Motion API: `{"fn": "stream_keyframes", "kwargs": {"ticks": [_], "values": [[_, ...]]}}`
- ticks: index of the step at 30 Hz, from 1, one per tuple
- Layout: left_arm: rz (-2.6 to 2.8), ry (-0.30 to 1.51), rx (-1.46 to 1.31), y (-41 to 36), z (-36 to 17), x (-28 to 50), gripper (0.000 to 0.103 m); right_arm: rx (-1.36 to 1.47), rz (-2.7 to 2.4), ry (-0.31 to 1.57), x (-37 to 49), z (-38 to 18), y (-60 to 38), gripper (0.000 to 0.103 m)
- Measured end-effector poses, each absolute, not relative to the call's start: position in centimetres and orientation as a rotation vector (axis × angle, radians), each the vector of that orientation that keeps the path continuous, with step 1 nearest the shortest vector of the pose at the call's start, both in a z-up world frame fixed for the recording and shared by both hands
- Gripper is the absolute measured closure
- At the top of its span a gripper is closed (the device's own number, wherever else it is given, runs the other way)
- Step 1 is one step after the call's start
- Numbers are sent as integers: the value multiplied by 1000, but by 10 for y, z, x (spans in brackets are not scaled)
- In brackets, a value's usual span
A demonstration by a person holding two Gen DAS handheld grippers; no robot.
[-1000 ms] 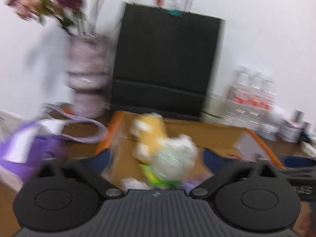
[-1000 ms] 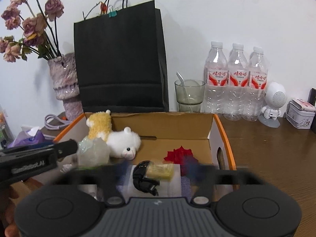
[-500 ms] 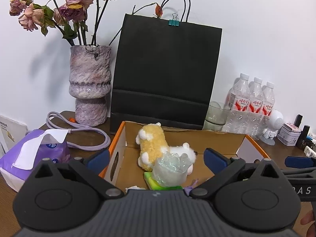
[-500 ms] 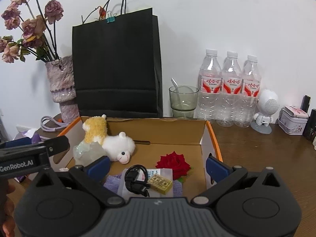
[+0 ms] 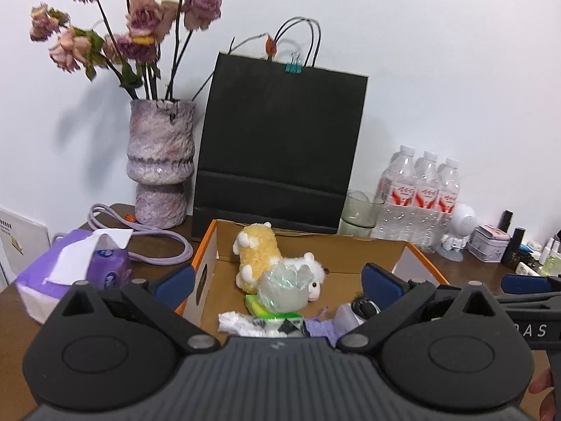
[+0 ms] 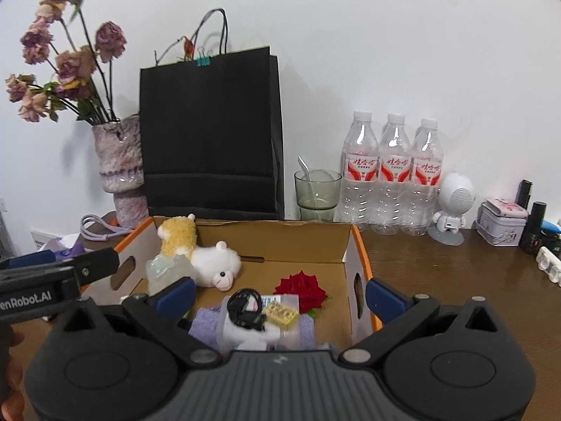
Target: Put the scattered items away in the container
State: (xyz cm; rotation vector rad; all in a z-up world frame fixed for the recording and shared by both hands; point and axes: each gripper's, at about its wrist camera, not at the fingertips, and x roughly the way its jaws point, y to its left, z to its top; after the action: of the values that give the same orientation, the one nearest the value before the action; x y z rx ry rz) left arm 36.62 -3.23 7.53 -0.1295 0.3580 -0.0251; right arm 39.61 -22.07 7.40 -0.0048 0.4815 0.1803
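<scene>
1. Both tongs hang just near the box, spread wide and holding nothing: the left tongs (image 5: 277,280) frame the box's left half, the right tongs (image 6: 280,293) its right half.
2. We judge the tidying close to done, so the step in hand is a check: we should scan the desk (image 6: 438,280) around the box for strays before calling it finished.
3. If a stray turns up, we should keep the tongs wide until they straddle it, then carry it over the wall and let go low, so nothing inside gets knocked.
4. The box (image 5: 350,249) sits mid-desk, in front of the black bag (image 5: 280,147).
5. In its far left corner lie a yellow plush (image 5: 257,251) and a white plush (image 5: 310,273), touching.
6. Just near them a clear crystal (image 5: 282,289) rests on a green block (image 5: 259,307).
7. Toward the right lies a red rose (image 6: 301,286).
8. Nearest us a black cord (image 6: 245,308) and a yellow brick (image 6: 280,314) sit on a clear pouch over purple cloth (image 6: 207,326).
9. A tissue pack (image 5: 77,273) and a purple cable (image 5: 157,245) remain outside on the left; whether they count as strays we cannot tell.
</scene>
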Motion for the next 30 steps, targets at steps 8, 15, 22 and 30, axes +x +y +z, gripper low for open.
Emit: {"fn": "stream_keyframes", "kwargs": {"ticks": [8, 15, 22, 30], "values": [[-35, 347, -106, -33, 68, 312, 0, -31, 168, 458, 339, 71, -219, 0], [-33, 337, -98, -32, 38, 276, 0, 17, 182, 436, 298, 42, -224, 0], [-34, 395, -112, -27, 15, 276, 0, 10, 190, 459, 297, 26, -220, 0], [-31, 386, -138, -22, 14, 275, 0, 0, 191, 464, 297, 20, -214, 0]]}}
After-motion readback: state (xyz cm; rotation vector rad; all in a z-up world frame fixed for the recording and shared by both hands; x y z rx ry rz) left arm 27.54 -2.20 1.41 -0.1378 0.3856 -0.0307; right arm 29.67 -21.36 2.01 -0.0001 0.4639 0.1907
